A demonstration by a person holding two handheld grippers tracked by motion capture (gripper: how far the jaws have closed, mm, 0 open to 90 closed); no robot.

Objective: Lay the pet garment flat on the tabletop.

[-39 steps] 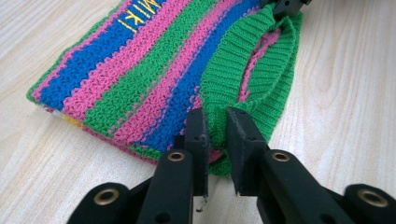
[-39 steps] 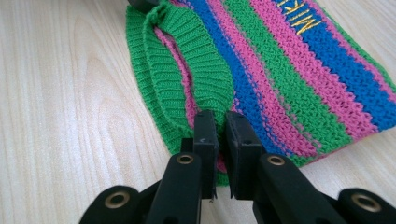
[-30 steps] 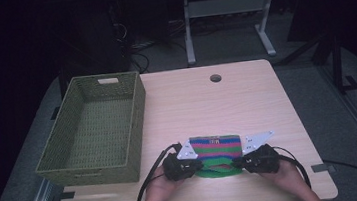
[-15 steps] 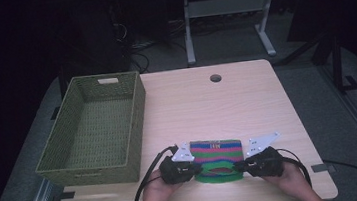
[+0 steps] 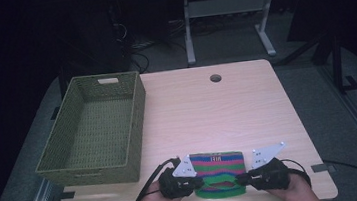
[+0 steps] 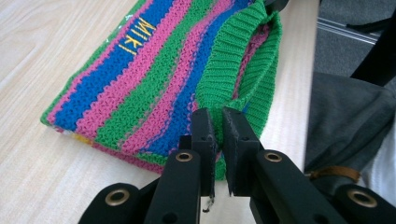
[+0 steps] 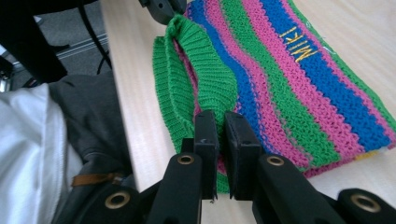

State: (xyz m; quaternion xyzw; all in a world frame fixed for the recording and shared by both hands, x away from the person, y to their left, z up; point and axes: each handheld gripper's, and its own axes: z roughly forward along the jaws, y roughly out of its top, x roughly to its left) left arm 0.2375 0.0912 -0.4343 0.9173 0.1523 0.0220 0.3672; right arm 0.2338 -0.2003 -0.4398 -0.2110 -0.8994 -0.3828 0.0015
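Striped knit [image 5: 217, 171]: near table edge, green cuff lifted.
Left gripper [image 6: 218, 128]: clamped on cuff.
Right gripper [image 7: 219, 130]: clamped on cuff.
Basket [image 5: 73, 168]: well left.

Striped knit piece [image 5: 219, 174], possibly a hat: green, pink and blue bands, yellow "MIKI" lettering. Lies flat at the table's near edge, green ribbed cuff [image 6: 233, 60] toward the person, cuff pulled open, its two ends pinched and raised slightly.

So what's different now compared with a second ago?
Both grippers, the left gripper and right gripper, have drawn back toward the person, pulling the green ribbed edge of the striped green, pink and blue knitted garment with them. Both stay clamped on it. The green woven basket hasn't moved.
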